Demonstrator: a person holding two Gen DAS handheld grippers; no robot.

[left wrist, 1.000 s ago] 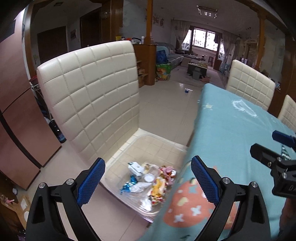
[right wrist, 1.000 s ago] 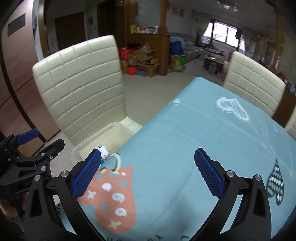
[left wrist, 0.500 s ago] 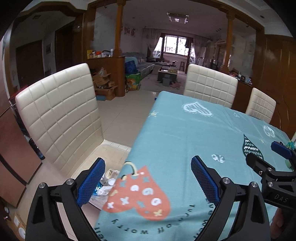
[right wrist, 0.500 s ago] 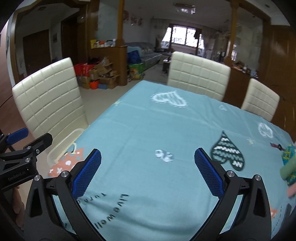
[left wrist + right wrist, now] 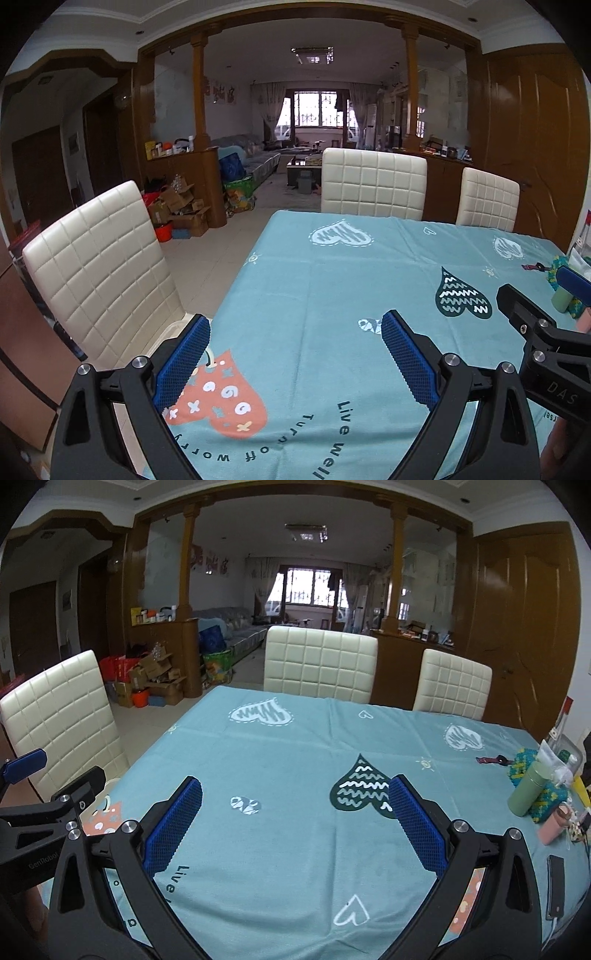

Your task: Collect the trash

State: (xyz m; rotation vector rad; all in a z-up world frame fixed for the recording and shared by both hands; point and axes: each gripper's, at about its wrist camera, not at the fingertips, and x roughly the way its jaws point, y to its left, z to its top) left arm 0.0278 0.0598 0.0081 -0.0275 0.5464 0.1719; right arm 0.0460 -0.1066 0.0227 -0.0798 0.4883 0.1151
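left gripper (image 5: 291, 354) jaws spread, empty; no trash seen on teal heart-print tablecloth (image 5: 295, 738). right gripper (image 5: 293, 821) likewise open, empty. risk: sweeping right could topple upright sage-green bottle (image 5: 526, 790) beside pink cup (image 5: 552, 825).

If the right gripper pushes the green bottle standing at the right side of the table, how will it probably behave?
The green bottle stands upright and is tall and narrow, so a push near its top would probably tip it. It looks round and smooth, so once down it may roll and could slip between the pads. It seems to stand against the knitted yellow-green item, which might stop it.
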